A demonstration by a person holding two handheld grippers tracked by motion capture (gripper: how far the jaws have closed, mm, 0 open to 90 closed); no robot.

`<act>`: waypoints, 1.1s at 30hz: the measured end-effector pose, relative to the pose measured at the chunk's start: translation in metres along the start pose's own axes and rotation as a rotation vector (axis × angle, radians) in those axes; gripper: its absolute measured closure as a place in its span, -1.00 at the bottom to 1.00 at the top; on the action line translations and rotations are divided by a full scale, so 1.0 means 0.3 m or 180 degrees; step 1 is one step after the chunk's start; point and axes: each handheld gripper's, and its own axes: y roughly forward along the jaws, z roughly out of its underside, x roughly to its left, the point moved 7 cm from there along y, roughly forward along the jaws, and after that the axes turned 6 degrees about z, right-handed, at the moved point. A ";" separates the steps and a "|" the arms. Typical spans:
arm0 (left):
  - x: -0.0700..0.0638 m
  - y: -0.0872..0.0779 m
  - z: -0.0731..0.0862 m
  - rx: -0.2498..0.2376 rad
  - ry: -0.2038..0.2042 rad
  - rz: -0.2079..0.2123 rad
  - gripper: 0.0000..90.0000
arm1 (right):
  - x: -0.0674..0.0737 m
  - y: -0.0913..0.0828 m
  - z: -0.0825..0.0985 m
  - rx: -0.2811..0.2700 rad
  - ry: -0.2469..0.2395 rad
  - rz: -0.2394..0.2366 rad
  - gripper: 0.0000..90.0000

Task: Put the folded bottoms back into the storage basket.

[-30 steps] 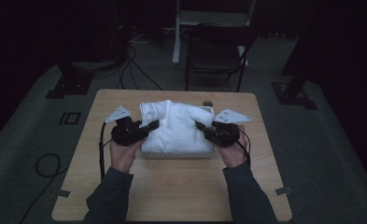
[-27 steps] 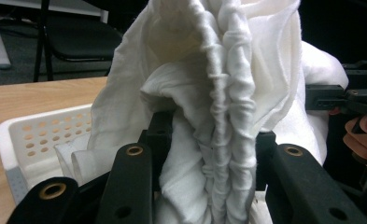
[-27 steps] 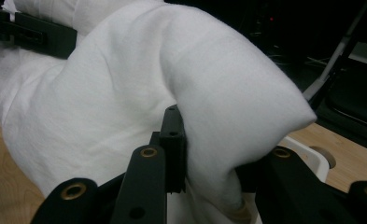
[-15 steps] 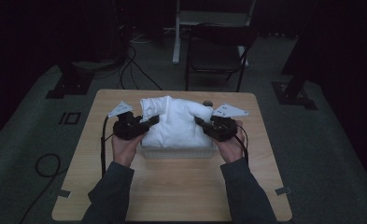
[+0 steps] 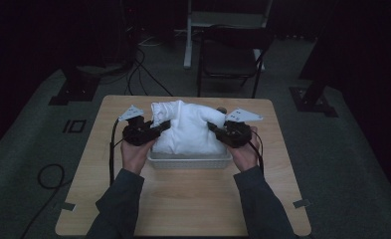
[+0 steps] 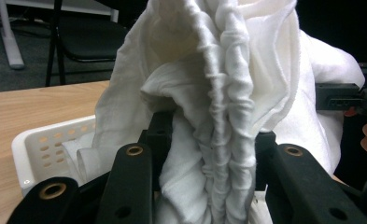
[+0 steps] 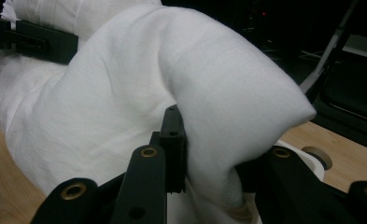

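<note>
A bulky white cloth (image 5: 185, 127) is heaped over a white perforated basket (image 5: 190, 161) in the middle of the wooden table. My left gripper (image 5: 162, 125) is shut on the cloth's left edge; in the left gripper view a bunched, wrinkled fold (image 6: 218, 140) is pinched between the jaws, with the basket's wall (image 6: 45, 144) below. My right gripper (image 5: 212, 127) is shut on the cloth's right side, a smooth fold (image 7: 209, 140) squeezed between its jaws. Both hands hold the cloth lifted a little above the basket.
The wooden table (image 5: 183, 209) has bare room in front of the basket. A small round dark object (image 5: 222, 110) lies behind the cloth at the table's far right. A dark chair (image 5: 230, 59) and cables (image 5: 138, 64) stand on the floor beyond the table.
Both grippers moved up and away from me with the cloth, which now rises higher and bulges more over the basket.
</note>
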 end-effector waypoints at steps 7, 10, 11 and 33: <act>0.009 0.009 -0.007 0.0001 -0.0002 -0.0019 0.41 | -0.008 0.012 -0.004 0.0005 0.0021 0.0017 0.60; 0.013 0.011 -0.008 0.0002 -0.0006 -0.0019 0.41 | -0.011 0.015 -0.006 0.0006 0.0025 0.0021 0.60; 0.015 0.013 -0.007 0.0004 -0.0009 -0.0020 0.41 | -0.011 0.016 -0.007 0.0005 0.0023 0.0023 0.60; 0.051 0.049 -0.019 0.0052 -0.0029 -0.0122 0.41 | -0.036 0.068 -0.007 0.0049 0.0081 0.0076 0.60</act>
